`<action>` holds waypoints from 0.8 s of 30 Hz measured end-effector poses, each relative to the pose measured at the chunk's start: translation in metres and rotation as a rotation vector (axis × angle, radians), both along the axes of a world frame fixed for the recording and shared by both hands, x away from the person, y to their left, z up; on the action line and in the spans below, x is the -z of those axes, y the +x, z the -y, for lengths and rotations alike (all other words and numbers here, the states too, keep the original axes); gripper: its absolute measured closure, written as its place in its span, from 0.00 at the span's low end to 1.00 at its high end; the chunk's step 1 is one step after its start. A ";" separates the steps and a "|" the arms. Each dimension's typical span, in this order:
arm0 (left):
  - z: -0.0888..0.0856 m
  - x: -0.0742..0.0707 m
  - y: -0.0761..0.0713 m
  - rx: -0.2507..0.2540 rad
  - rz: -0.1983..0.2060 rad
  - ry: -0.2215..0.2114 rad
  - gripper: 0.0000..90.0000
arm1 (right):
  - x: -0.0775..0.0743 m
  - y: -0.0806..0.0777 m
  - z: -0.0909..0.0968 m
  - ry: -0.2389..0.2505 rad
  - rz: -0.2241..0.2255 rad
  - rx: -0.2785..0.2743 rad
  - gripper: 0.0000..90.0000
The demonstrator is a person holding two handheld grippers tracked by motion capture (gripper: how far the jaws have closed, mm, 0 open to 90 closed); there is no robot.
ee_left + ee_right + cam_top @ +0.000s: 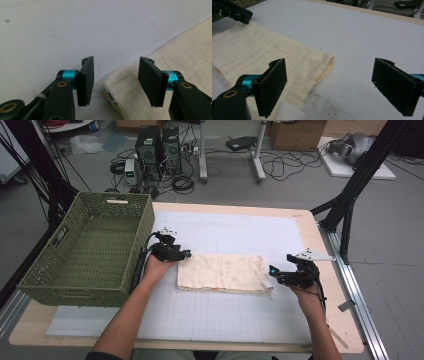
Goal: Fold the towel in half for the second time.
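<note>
A folded cream cloth (220, 272) lies flat on the white grid mat (225, 320) at mid-table. My left gripper (187, 254) is at the cloth's far left corner. In the left gripper view its jaws (116, 82) stand apart with the cloth's corner (125, 97) between them, and the pads do not touch it. At the cloth's right end, my right gripper (271, 272) is held wide open (329, 87) just over the near right corner of the cloth (262, 52), with nothing gripped. The left gripper (234, 13) also shows far off in the right gripper view.
A green woven basket (50, 270) stands at the table's left side, close to the left hand. A small white tag (267, 285) sticks out at the cloth's near right corner. The wooden table edge (330, 270) runs along the right.
</note>
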State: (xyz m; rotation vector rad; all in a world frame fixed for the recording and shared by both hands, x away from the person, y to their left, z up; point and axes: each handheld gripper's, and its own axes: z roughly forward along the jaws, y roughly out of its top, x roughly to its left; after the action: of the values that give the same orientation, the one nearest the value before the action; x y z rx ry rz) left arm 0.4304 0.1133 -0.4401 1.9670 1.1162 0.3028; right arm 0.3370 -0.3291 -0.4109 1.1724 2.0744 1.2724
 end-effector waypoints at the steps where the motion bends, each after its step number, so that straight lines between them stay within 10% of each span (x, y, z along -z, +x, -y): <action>1: 0.000 0.000 0.000 0.009 -0.001 0.004 0.55 | 0.000 0.000 0.000 0.002 -0.006 0.001 0.14; 13: 0.002 0.002 -0.005 0.086 0.013 0.081 0.93 | 0.002 0.001 -0.003 -0.011 -0.015 -0.006 0.14; 24: -0.003 0.006 -0.015 0.071 0.056 0.036 0.95 | 0.008 0.030 -0.010 0.008 -0.094 0.004 0.14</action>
State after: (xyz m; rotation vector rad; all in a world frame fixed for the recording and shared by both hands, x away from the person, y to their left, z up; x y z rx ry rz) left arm 0.4156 0.1163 -0.4461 2.0128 1.0090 0.3396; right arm 0.3666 -0.3196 -0.4187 1.2617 2.1348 1.2464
